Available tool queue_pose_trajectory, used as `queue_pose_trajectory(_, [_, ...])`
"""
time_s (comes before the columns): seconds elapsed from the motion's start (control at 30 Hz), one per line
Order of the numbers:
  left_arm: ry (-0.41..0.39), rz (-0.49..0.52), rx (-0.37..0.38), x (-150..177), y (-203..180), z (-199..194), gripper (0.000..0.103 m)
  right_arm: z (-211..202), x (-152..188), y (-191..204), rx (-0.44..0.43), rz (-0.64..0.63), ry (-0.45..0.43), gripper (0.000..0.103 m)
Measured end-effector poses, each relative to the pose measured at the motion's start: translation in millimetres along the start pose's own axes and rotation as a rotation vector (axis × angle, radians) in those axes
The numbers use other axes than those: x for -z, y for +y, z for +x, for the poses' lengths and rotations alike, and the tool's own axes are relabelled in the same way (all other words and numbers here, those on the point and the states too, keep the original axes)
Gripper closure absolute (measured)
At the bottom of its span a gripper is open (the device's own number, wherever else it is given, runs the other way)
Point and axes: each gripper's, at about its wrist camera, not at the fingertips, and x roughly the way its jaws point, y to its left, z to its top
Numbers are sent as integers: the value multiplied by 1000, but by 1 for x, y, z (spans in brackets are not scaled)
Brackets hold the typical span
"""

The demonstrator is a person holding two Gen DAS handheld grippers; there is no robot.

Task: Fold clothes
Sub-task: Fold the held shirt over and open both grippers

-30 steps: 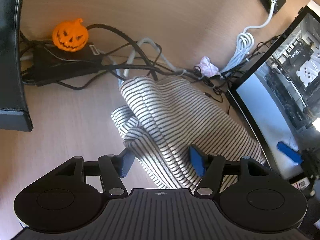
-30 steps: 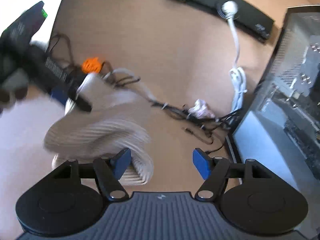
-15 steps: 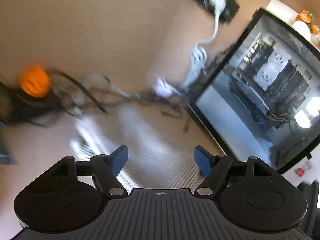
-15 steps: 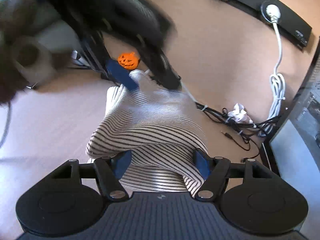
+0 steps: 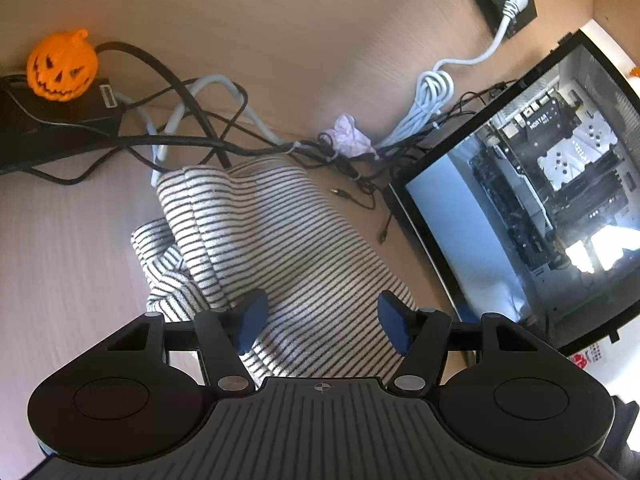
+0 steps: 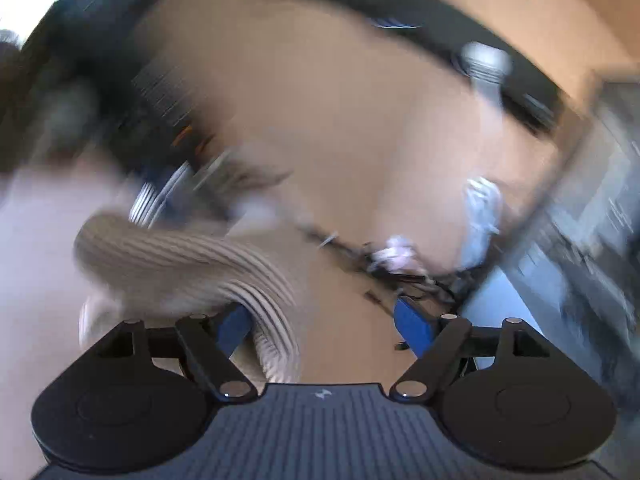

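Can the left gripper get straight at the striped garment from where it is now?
Probably yes. The left gripper hangs right over the striped garment, fingers apart and closing, with cloth showing between them. Nothing lies on that cloth; the cables sit beyond its far edge.

The striped garment (image 5: 280, 248) lay on the desk (image 5: 72, 248) before me, cables (image 5: 192, 136) behind it, a pumpkin (image 5: 62, 66) toward the far left corner, the computer case (image 5: 532, 208) along the right edge.

The left gripper (image 5: 320, 316) fingers are closing, the right gripper (image 6: 324, 324) fingers opening.
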Motion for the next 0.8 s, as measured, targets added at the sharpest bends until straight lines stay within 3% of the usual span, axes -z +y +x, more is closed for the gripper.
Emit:
queue_pose_trajectory(0.07, [-5,14,0,1,-1,-2,36,-2,-3,-15,28,67,17,25])
queue_pose_trajectory(0.13, [-7,29,-2,3,-1,-3,37,-3,4,-16,19,35,42,25])
queue_pose_trajectory(0.27, [-1,85,-30,6,-9,0,36,-19,8,-29,-80,90,51,24])
queue_pose_trajectory(0.47, [-2,148,-56,10,-16,1,36,-3,-22,-57,-157,321,60,15])
queue_pose_trajectory(0.53, [0,145,-56,10,-16,0,36,17,-32,-55,-195,358,110,5])
queue_pose_trajectory(0.7, [0,137,-52,10,-14,0,36,67,-6,-12,-179,150,351,0])
queue_pose_trajectory(0.8, [-1,129,-47,11,-14,0,36,62,3,-10,-190,163,343,0])
